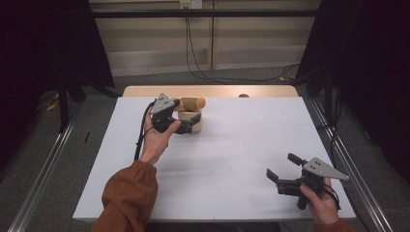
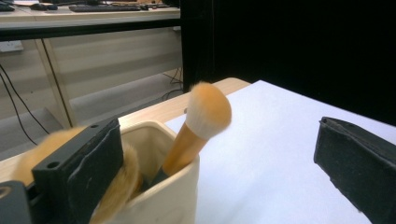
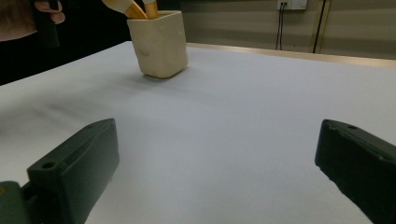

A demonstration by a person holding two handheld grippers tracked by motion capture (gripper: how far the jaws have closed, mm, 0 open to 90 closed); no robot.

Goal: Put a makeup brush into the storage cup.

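Cream holder [image 2: 159,196]: 2 brushes stood inside, heads up. Left gripper [image 1: 186,117]: jaws spread beside holder, nothing pinched, seemingly after release. Right gripper [image 1: 283,166]: spread, idle.

Looks like a lab or recording studio set up in an office room. White surface [image 1: 251,145] flanked by black curtains [image 1: 367,58] and metal floor rails [image 1: 43,169]. Cables [image 1: 193,53] trailing down from a wall socket [image 1: 190,4] (more sockets in the right gripper view). Desk with keyboards [image 2: 105,8] behind.
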